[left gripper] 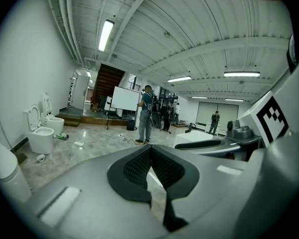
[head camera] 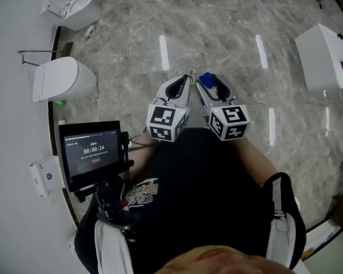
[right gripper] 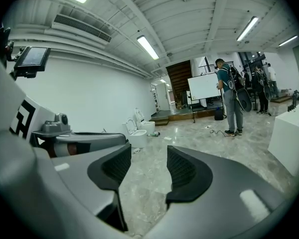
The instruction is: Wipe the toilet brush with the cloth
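- The person stands on a marbled floor (head camera: 217, 39) with both tools held out side by side, close in front of the body and pointing slightly downward.
- The left gripper (head camera: 188, 79) is clenched. Its pad tips meet and there is nothing between them.
- The right gripper (head camera: 210, 85) is released. Its jaws stand apart with only floor showing in the gap, and it holds nothing.
- I cannot pick out the toilet brush or the cloth in any view. A small round white thing (head camera: 90, 31) lies on the floor beside the far toilet, too small to tell what it is.
- The left edge is a white wall (head camera: 11, 96) with a dark skirting strip.
- Two toilets stand against that wall: the near toilet (head camera: 60, 79) with its lid down, and the far toilet (head camera: 74, 7) with its seat raised.
- On the right, a white box (head camera: 326, 56) stands well apart from the grippers.
- Between the wall and the box, the floor ahead of the jaws lies wide open, crossed only by strips of reflected light.
- A screen (head camera: 91, 152) on a mount sits just beside the person's left side, near the wall.
- Farther off, a person (left gripper: 146, 113) stands near a whiteboard (left gripper: 125, 98), with cables on the floor there.
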The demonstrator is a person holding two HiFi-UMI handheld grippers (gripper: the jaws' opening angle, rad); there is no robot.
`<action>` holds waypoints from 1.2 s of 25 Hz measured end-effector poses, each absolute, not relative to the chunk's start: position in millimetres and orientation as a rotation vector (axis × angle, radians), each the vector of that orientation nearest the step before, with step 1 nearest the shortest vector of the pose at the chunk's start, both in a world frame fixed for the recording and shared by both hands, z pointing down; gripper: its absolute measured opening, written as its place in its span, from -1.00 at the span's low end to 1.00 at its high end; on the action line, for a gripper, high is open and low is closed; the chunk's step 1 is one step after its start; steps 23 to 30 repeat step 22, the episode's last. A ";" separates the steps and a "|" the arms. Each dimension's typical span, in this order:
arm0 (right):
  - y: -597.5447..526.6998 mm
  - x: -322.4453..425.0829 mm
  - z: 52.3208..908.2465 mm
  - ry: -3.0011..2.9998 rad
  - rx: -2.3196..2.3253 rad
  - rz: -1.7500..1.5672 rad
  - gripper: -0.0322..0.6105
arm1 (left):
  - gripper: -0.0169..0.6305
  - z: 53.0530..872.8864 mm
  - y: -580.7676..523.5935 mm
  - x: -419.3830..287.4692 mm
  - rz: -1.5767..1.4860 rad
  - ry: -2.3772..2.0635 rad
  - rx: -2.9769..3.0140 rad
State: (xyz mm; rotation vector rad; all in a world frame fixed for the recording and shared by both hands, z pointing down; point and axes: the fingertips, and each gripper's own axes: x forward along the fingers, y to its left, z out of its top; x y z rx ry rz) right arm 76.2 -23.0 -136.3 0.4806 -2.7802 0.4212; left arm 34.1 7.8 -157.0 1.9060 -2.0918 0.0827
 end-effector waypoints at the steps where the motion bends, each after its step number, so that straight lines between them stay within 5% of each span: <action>1: -23.3 76.4 -136.5 -2.781 0.484 0.422 -0.18 | -0.91 -157.1 7.8 34.0 0.083 -2.092 1.907; 30: -25.7 77.0 -139.7 -2.796 0.510 0.441 -0.20 | -0.91 -159.5 7.8 33.6 0.094 -2.097 1.921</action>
